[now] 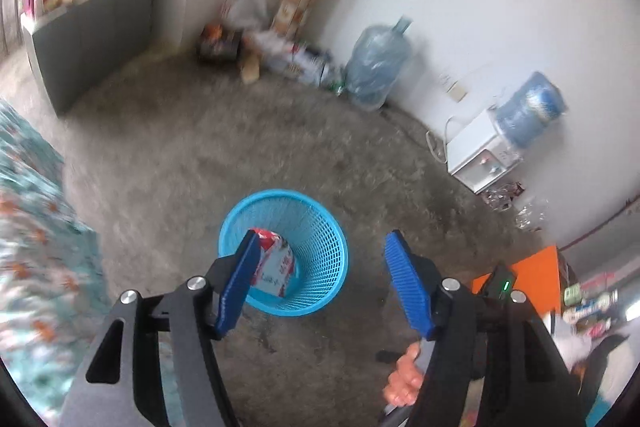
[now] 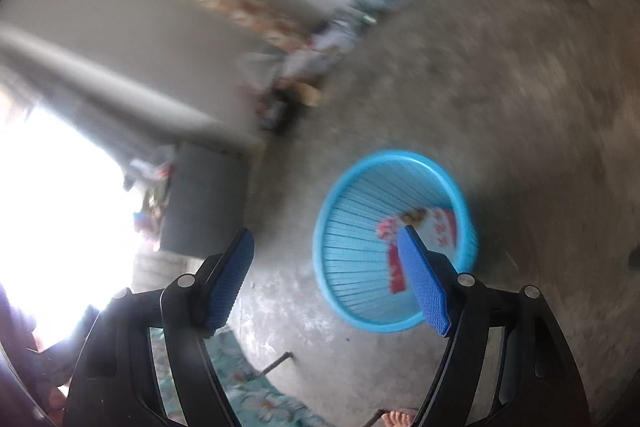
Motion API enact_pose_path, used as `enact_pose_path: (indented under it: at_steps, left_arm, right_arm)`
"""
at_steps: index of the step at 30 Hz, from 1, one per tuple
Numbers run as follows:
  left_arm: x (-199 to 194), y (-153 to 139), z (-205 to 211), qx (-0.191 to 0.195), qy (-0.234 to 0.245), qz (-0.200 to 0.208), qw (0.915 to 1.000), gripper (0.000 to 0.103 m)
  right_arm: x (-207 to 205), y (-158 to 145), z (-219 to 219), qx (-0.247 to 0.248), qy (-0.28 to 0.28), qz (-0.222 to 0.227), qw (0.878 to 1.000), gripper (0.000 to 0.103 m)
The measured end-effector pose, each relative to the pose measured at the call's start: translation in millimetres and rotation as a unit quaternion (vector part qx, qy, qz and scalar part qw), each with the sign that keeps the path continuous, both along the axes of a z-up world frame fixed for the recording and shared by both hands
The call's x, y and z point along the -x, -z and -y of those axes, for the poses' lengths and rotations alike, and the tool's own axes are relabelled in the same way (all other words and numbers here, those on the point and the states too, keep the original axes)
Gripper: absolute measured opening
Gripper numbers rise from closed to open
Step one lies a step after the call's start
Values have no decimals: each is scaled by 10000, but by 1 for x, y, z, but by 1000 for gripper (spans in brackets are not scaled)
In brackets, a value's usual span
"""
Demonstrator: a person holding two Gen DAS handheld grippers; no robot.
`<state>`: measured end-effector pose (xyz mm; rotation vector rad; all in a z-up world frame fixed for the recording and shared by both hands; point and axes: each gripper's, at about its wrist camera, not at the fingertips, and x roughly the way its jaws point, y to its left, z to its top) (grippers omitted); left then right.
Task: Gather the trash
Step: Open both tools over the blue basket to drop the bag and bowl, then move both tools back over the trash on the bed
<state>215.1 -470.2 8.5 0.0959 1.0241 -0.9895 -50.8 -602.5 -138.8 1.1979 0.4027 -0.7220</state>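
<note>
Left claw (image 1: 320, 277): spread, nothing between the pads, poised above the bin (image 1: 320, 213) and angled down toward it. Right claw (image 2: 328, 283): likewise spread and empty, above and just beside the same bin (image 2: 360, 183). Both open because no load remains to hold.

Bin: upright on the concrete floor (image 1: 200, 155), mouth up, placed in open floor so trash can be dropped in from above. Wrapper (image 1: 276, 263): inside the bin, resting against the mesh wall near the bottom; red-and-white print visible in the right view as well (image 2: 436, 227).

More likely trash: crumpled foil wrappers (image 1: 504, 193) on the floor just beside the dispenser (image 1: 476, 159), well apart from the bin. Judged next target, hence open claws suit an approach. Clutter along the wall (image 1: 288, 59) too blurred to classify.

Patterned cloth (image 1: 36, 227) at the left edge; nature unclear.
</note>
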Motion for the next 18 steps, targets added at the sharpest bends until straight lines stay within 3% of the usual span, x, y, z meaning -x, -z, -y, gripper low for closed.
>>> enact_pose_path:
  at_steps: [3, 8, 12, 14, 18]
  left_arm:
    - [28, -35, -46, 278, 150, 346, 9989, 79]
    - [76, -67, -142, 622, 75, 870, 9942, 80]
    - [87, -68, -228, 793, -389, 1048, 9906, 80]
    - [86, -65, -278, 752, -849, 1149, 9869, 80]
    - [83, -58, -370, 834, -1826, 1203, 9722, 80]
  right_arm:
    - [-17, -46, -24, 677, -444, -32, 9967, 72]
    - [-43, -97, -66, 1372, -1081, 23, 9846, 72]
    - [-68, -123, -107, 1588, -1770, 213, 9711, 72]
    - [-80, -130, -128, 1640, -2130, 263, 9628, 72]
    - [-108, -140, -176, 1578, -2989, 428, 9402, 72]
